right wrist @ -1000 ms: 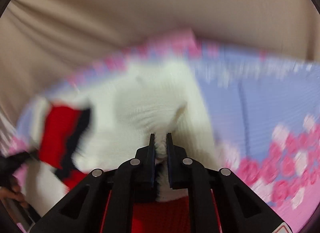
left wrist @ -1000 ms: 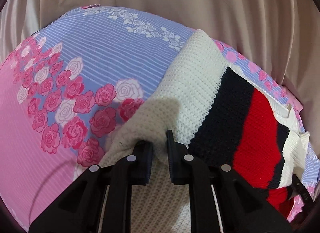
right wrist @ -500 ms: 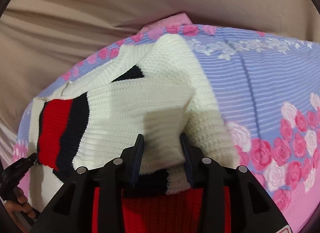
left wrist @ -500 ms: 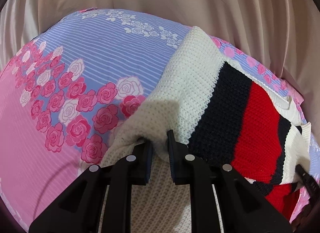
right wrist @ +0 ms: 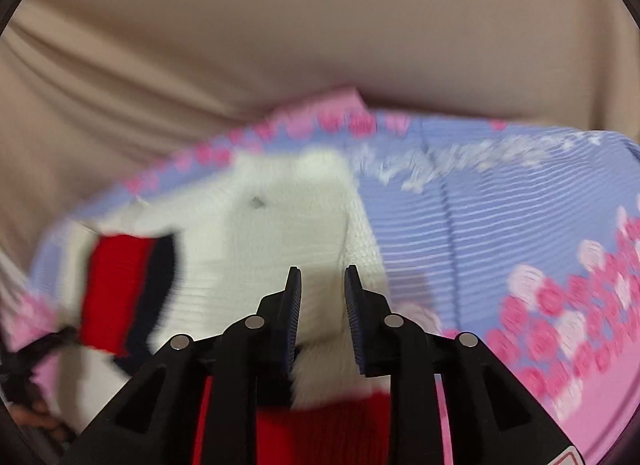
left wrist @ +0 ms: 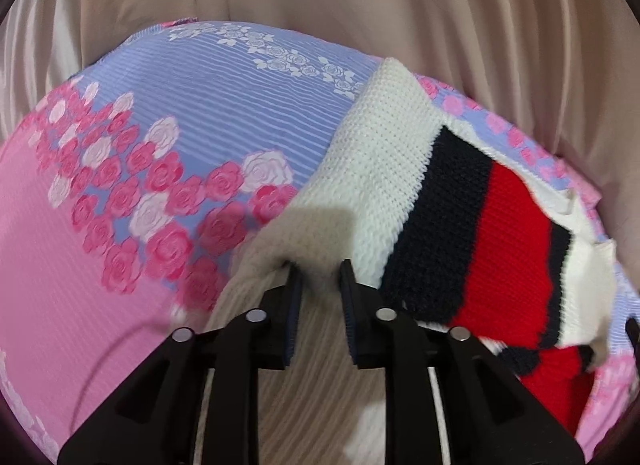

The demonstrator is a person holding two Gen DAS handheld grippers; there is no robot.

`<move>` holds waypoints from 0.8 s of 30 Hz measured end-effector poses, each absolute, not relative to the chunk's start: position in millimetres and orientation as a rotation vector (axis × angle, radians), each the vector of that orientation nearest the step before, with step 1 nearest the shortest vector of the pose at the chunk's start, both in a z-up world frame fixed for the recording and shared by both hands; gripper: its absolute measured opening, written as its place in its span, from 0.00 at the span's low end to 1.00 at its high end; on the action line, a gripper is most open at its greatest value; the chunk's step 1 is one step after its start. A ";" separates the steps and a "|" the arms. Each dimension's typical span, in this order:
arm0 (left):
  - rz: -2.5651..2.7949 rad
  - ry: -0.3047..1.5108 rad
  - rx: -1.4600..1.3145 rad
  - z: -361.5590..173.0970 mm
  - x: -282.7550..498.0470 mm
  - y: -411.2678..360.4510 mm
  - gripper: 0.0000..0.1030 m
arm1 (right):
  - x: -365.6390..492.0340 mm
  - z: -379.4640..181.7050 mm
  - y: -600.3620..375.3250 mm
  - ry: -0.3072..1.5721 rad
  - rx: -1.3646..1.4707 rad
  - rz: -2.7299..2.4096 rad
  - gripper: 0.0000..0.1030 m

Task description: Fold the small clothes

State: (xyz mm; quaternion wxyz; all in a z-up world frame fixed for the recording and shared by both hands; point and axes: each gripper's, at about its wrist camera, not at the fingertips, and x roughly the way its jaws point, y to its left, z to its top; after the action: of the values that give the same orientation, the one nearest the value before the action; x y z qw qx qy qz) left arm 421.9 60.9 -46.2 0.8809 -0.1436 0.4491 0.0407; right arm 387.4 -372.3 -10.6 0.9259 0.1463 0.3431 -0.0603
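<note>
A cream knit sweater with navy and red stripes lies folded on a flowered sheet. My left gripper is at its near left edge. A cream fold sits loosely between the slightly parted fingers. In the right wrist view the same sweater is blurred. My right gripper hovers open over its white part, and the cloth is seen through the gap. Red knit shows under that gripper's base.
The sheet is lilac with pink roses and turns plain pink towards me. Beige draped cloth rises behind the far edge of the bed. A dark shape at the right view's lower left is too blurred to identify.
The right gripper let go of the sweater, opened wide, and its gap has since narrowed. The left gripper's fingers have parted a little, and its view has tilted up.
</note>
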 end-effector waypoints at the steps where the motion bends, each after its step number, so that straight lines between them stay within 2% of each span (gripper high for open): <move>1: 0.080 0.939 -0.293 -42.9 412.6 63.3 0.25 | 372.9 -6.5 -372.7 0.697 0.278 -0.130 0.28; 3: 0.057 0.947 -0.275 -37.9 386.0 70.6 0.36 | 317.8 -4.0 -371.5 0.713 0.239 -0.141 0.40; 5: 0.040 0.981 -0.257 -37.2 348.3 86.0 0.49 | 263.5 -14.1 -369.3 0.770 0.259 -0.097 0.45; 6: 0.033 1.004 -0.252 -38.2 328.4 93.7 0.51 | 231.6 -24.1 -367.1 0.817 0.265 -0.084 0.47; 8: 0.032 1.051 -0.253 -42.1 287.5 108.6 0.69 | 179.2 -38.0 -360.5 0.895 0.281 -0.072 0.49; 12: 0.017 1.161 -0.321 -64.2 219.6 126.1 0.76 | 104.7 -73.0 -341.9 1.009 0.412 -0.041 0.49; 14: 0.010 1.162 -0.340 -69.4 201.3 124.2 0.80 | 101.2 -87.7 -328.5 1.037 0.431 -0.021 0.49; 17: -0.001 1.173 -0.323 -70.5 194.2 108.3 0.82 | 105.4 -92.1 -313.7 1.008 0.446 -0.019 0.54; 19: -0.032 1.190 -0.334 -70.4 196.7 99.6 0.77 | 119.1 -93.0 -304.2 0.999 0.466 0.004 0.54; 20: -0.050 1.197 -0.325 -69.3 199.9 92.2 0.67 | 122.1 -92.8 -298.9 0.996 0.469 0.002 0.54; 21: -0.058 1.200 -0.311 -68.9 202.3 87.3 0.61 | 124.7 -92.4 -295.7 0.997 0.469 -0.005 0.52; 22: -0.061 1.200 -0.297 -68.3 204.9 83.6 0.40 | 127.7 -92.4 -294.6 0.991 0.478 -0.017 0.41; 23: -0.065 1.204 -0.290 -68.2 207.5 81.3 0.10 | 130.5 -90.9 -294.2 0.994 0.492 -0.015 0.28; 24: -0.089 1.223 -0.319 -67.9 209.7 81.3 0.11 | 132.5 -90.8 -295.5 1.004 0.512 -0.013 0.12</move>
State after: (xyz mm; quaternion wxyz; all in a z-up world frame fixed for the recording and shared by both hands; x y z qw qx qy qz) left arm 209.7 81.3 -67.9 0.8059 -0.1489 0.5715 -0.0414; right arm 132.5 -295.5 -90.8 0.8453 0.2427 0.4759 -0.0062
